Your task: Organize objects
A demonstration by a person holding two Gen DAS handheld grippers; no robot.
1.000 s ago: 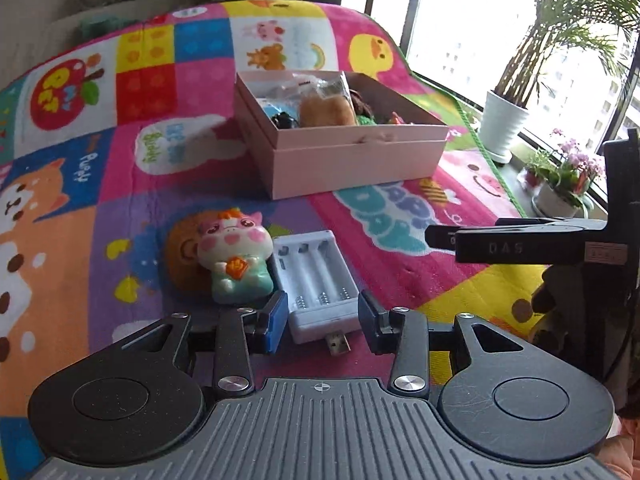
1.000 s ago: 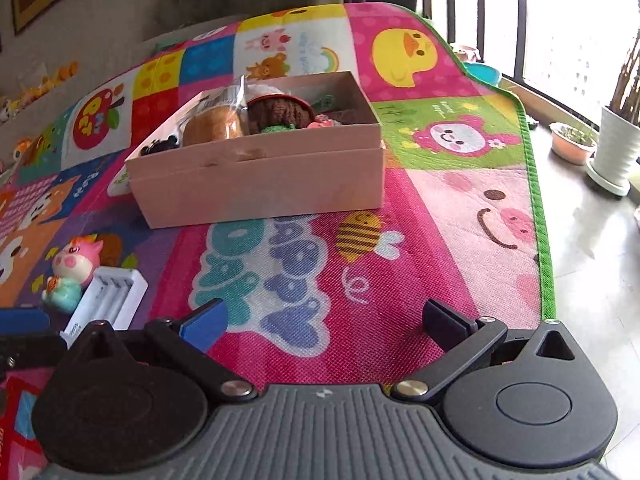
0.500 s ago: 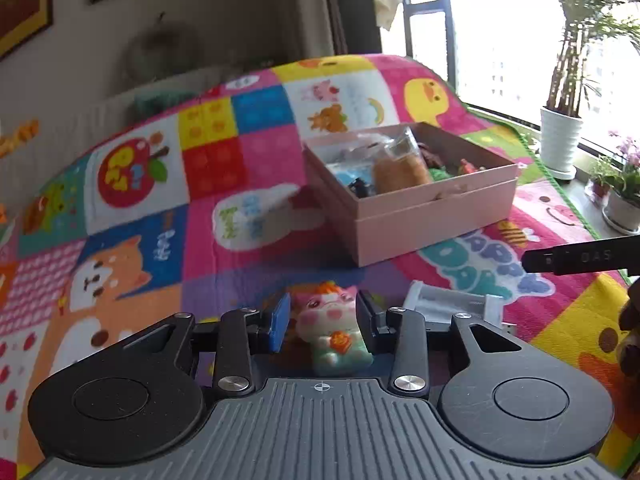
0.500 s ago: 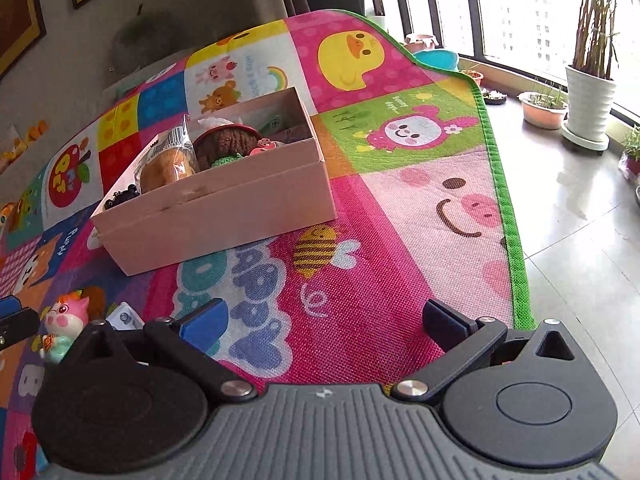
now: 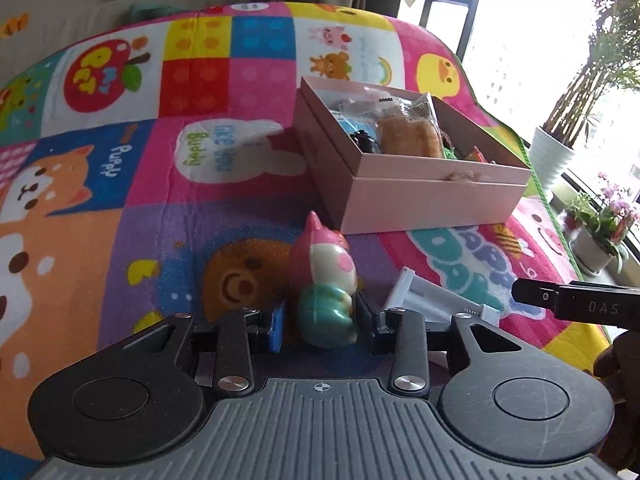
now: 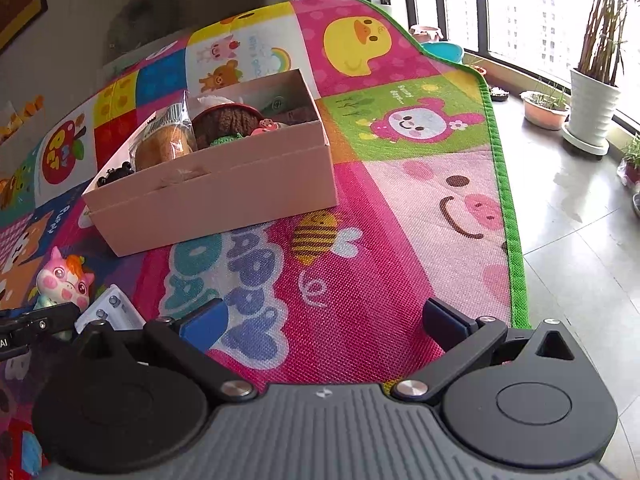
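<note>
A squishy pig toy [image 5: 324, 280], with a pink head and green base, stands on the play mat between the pads of my left gripper [image 5: 322, 322], which is shut on its base. The right wrist view shows the toy [image 6: 66, 284] at the far left, facing that camera. A white battery charger [image 5: 436, 300] lies just right of the toy. The open pink box [image 5: 420, 200] sits further back and holds a wrapped bun, a knitted item and small things. My right gripper [image 6: 322, 320] hangs open over the mat with nothing between its fingers.
One of the right gripper's fingers [image 5: 580, 306] reaches in from the right, close to the charger. The colourful mat's green edge [image 6: 508, 200] borders the tiled floor. Potted plants [image 6: 592, 108] stand along the window to the right.
My left gripper has shifted from over the charger to the pig toy and now holds it. The toy now shows side-on instead of front-on. The right gripper's view has swung slightly.
</note>
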